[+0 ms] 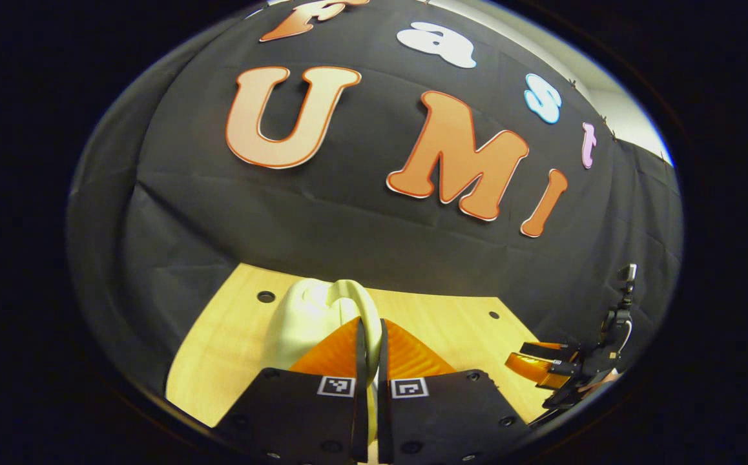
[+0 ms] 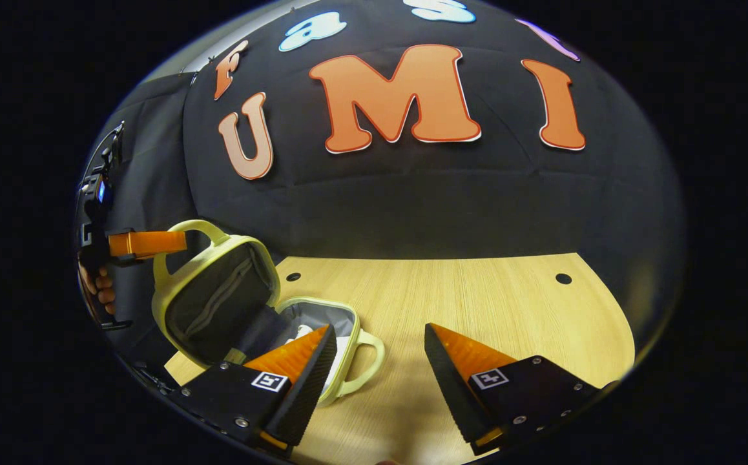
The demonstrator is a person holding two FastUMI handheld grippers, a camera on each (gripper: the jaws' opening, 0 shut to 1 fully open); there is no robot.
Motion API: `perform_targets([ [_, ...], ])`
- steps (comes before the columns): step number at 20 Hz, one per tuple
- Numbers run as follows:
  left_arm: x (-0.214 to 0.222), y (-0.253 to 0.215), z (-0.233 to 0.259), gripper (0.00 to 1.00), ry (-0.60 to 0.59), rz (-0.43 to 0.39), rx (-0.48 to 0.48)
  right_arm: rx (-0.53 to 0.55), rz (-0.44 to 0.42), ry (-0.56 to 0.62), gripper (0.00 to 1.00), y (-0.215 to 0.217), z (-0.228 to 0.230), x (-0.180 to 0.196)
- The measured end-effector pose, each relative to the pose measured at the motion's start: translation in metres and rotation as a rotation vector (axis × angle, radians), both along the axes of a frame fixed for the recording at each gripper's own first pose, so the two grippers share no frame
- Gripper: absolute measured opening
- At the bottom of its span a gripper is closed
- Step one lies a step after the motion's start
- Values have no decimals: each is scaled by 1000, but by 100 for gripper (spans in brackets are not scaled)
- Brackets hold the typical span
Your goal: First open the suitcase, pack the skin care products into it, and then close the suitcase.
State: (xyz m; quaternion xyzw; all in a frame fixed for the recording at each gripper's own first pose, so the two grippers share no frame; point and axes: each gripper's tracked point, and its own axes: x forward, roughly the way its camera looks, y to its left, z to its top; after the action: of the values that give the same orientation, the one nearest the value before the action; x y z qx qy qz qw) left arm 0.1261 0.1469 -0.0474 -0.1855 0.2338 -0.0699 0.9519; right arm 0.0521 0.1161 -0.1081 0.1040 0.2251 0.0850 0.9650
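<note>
A small pale yellow-green suitcase (image 2: 219,303) lies open on the wooden table (image 2: 477,303). Its lid (image 2: 209,300) stands tilted up, showing a dark lining. The base (image 2: 322,316) lies flat with something white (image 2: 301,334) inside; I cannot tell what it is. My left gripper (image 1: 369,321) is shut on the lid's handle (image 1: 356,298), with the lid's pale shell (image 1: 303,316) just beyond it. That same left gripper (image 2: 148,244) sits at the lid's top handle (image 2: 193,226), held by a hand (image 2: 99,287). My right gripper (image 2: 380,328) hangs open just right of the base, by its side handle (image 2: 367,361).
The table has small round holes (image 2: 563,278) near its far edge, and the black cloth wall rises right behind it. The right gripper (image 1: 542,368) shows low at the far right of the left gripper view. Bare wood stretches right of the suitcase.
</note>
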Motion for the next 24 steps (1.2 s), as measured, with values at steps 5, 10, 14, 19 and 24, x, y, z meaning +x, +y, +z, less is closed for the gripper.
perform_targets([
  [5, 5, -69, -21, 6, 9, -101, -64, 37, -10, 31, 88, -19, -15, -13],
  [10, 4, -132, -55, 6, 75, -175, -156, 25, -10, 39, 89, -40, -22, -11],
  [14, 0, -159, -84, 6, 130, -206, -161, 30, -24, 41, 89, -60, -26, -13],
  [19, -4, -197, -127, 7, 215, -286, -72, 36, -24, 40, 89, -78, -31, -16],
  [24, -8, -217, -173, 6, 282, -293, 35, 21, -14, 31, 89, -90, -32, -18],
])
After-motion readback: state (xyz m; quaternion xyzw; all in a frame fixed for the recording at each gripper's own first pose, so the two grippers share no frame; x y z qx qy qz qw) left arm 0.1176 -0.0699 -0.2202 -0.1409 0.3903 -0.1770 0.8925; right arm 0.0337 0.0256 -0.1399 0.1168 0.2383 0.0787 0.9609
